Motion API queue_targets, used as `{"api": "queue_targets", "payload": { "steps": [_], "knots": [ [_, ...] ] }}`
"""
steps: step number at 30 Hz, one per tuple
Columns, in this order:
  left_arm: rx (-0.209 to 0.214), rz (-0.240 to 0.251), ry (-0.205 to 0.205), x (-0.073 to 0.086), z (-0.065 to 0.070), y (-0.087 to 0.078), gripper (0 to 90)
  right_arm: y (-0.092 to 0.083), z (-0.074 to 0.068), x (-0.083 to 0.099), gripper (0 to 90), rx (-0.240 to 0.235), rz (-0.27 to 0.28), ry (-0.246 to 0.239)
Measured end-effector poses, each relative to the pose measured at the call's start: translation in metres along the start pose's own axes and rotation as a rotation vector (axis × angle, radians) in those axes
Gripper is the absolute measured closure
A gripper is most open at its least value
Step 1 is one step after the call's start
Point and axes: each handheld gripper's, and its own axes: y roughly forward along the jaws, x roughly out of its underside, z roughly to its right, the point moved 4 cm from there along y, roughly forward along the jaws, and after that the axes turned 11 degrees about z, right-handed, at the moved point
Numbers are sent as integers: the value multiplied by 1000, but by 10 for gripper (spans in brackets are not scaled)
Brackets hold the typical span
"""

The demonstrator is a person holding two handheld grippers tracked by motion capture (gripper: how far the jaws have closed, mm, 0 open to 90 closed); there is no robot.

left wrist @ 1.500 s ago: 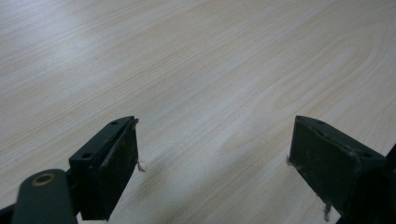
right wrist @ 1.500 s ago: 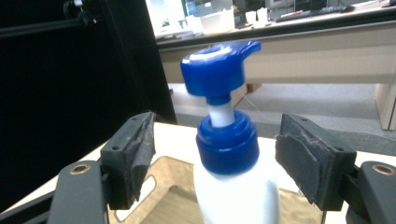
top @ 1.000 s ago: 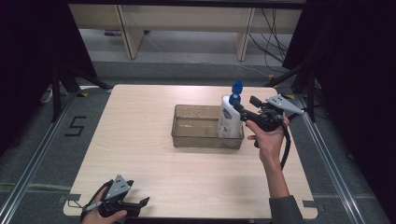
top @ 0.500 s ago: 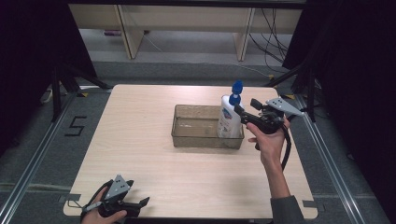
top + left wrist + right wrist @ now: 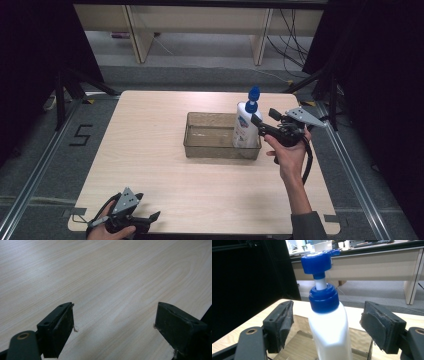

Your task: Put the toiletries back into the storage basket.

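A white pump bottle (image 5: 245, 129) with a blue pump head stands upright at the right end of a clear plastic bin (image 5: 210, 150) on the wooden table (image 5: 150, 150). My right gripper (image 5: 263, 116) is level with the bottle's upper part, just right of it, jaws open. In the right gripper view the bottle (image 5: 329, 330) rises between the two pads (image 5: 284, 322) with a gap on each side, so the right gripper (image 5: 329, 306) presses nothing. My left gripper (image 5: 147, 206) rests at the table's front left corner, open; in its own view the left gripper (image 5: 115, 312) has bare wood between its jaws.
The rest of the bin holds nothing that I can see. The table's right edge (image 5: 320, 165) lies close behind the right hand. Pale desk legs (image 5: 262, 35) and cables stand beyond the far edge, and a taped "5" (image 5: 80, 135) marks the floor at the left.
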Motion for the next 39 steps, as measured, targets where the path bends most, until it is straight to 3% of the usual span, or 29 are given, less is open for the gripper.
{"api": "queue_targets", "payload": {
  "steps": [19, 26, 39],
  "knots": [
    [-4, 2, -1, 0, 0, 0, 150, -3, -4, 2, 243, -17, 3, 7],
    [0, 8, -5, 0, 0, 0, 150, -5, -8, 8, 235, -25, -33, 3],
    [-1, 1, -8, -1, 1, 0, 150, -13, -11, 13, 233, -19, -43, 0]
  ]
}}
